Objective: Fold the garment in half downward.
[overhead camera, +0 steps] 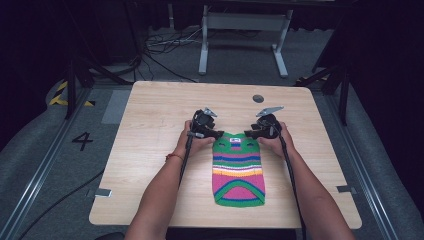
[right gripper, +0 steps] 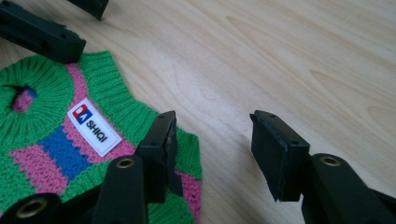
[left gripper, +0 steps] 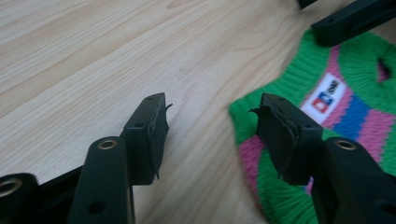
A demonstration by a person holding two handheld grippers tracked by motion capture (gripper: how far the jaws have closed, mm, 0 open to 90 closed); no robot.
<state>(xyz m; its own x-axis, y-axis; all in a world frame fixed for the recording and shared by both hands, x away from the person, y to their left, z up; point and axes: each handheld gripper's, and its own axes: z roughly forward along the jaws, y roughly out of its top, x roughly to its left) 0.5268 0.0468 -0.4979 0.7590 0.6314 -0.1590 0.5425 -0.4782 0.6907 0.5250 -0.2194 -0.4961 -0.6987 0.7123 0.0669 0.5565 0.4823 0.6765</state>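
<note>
A small striped knitted sweater (overhead camera: 238, 170), green, pink, blue and orange, lies flat on the wooden table (overhead camera: 150, 130) with its collar end away from the person. My left gripper (overhead camera: 216, 134) hovers open at the collar's left corner; in the left gripper view the green corner (left gripper: 252, 114) lies beside the right jaw and bare wood sits between the jaws. My right gripper (overhead camera: 248, 133) hovers open at the collar's right corner (right gripper: 187, 140), one jaw over the knit, the other over wood. A white label (right gripper: 95, 127) marks the collar. Neither gripper holds anything.
A dark round grommet (overhead camera: 258, 98) is set in the tabletop at the back right. Beyond the table stand a white table frame (overhead camera: 245, 35) and loose cables (overhead camera: 165, 47) on grey carpet. Wide bare wood surrounds the sweater.
</note>
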